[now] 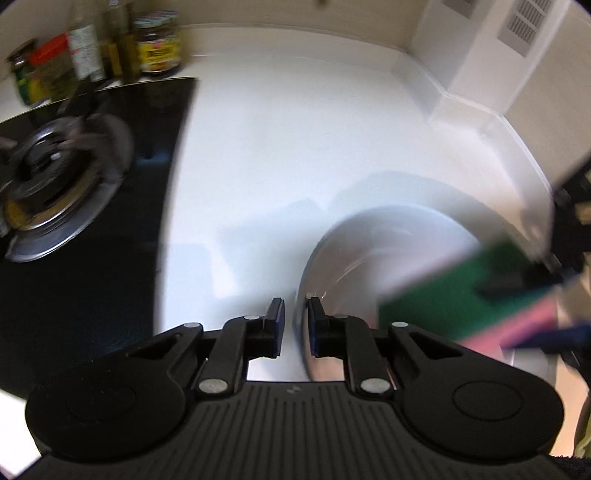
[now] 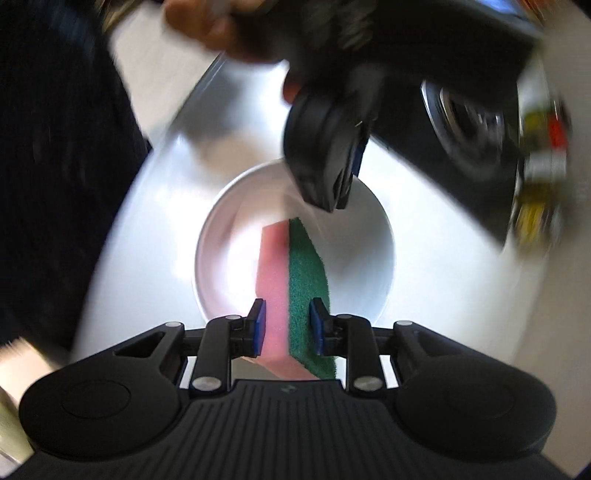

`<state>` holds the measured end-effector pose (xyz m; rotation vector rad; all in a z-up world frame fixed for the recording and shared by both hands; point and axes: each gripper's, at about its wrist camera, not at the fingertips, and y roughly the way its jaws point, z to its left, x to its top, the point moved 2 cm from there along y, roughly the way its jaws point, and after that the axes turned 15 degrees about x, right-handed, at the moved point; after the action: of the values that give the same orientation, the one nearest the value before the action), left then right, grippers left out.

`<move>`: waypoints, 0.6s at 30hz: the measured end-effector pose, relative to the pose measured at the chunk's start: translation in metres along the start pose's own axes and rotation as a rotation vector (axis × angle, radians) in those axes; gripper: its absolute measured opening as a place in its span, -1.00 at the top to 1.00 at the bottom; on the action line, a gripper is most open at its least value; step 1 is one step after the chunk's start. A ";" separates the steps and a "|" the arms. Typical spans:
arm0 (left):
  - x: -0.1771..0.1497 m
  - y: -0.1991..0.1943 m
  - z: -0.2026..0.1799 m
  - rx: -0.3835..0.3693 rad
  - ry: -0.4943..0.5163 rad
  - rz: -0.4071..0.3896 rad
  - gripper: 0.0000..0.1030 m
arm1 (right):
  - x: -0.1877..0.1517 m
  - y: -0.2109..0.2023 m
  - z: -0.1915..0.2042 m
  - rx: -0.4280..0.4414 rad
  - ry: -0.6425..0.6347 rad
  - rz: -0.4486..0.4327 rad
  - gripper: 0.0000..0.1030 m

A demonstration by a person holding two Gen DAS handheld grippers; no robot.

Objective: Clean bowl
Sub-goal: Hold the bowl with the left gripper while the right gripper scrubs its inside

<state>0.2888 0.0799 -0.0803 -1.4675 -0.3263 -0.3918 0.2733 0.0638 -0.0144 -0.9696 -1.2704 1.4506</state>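
Note:
A white bowl (image 1: pixel 369 251) (image 2: pixel 351 258) stands on the white countertop, blurred in both views. My left gripper (image 1: pixel 295 310) (image 2: pixel 338 199) straddles the bowl's rim, one finger inside and one outside. A thin strip of counter shows between the outer pad and the rim, so its jaws stand open. My right gripper (image 2: pixel 286 321) points straight down over the bowl and is shut on a sponge (image 2: pixel 291 280) (image 1: pixel 461 295), pink foam on one side and a green scouring pad on the other. Whether the sponge's lower end touches the bowl I cannot tell.
A black glass hob (image 1: pixel 110 221) with a steel burner (image 1: pixel 48 173) lies left of the bowl. Jars and bottles (image 1: pixel 159 44) stand behind it. The white countertop (image 1: pixel 277 147) runs back to a wall with a vent (image 1: pixel 524 26). A person's hand (image 2: pixel 207 26) and dark sleeve (image 2: pixel 55 147) are close.

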 end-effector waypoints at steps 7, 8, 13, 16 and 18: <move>0.007 -0.004 -0.002 -0.003 0.010 0.030 0.67 | -0.012 -0.012 -0.024 -0.012 0.265 -0.158 0.53; 0.005 -0.009 0.001 0.002 -0.002 0.027 0.67 | -0.013 -0.011 -0.020 -0.031 0.227 -0.155 0.52; -0.004 -0.023 0.012 0.008 -0.063 0.039 0.70 | -0.019 -0.005 -0.008 -0.053 0.109 -0.134 0.44; -0.013 -0.034 0.016 0.021 -0.084 0.033 0.71 | -0.020 0.011 -0.010 -0.096 0.090 -0.083 0.43; -0.020 -0.039 0.019 0.022 -0.102 0.032 0.70 | -0.016 0.021 -0.013 -0.119 0.086 -0.076 0.47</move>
<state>0.2540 0.0971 -0.0525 -1.4720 -0.3866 -0.2875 0.2869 0.0509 -0.0374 -1.0399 -1.3281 1.2736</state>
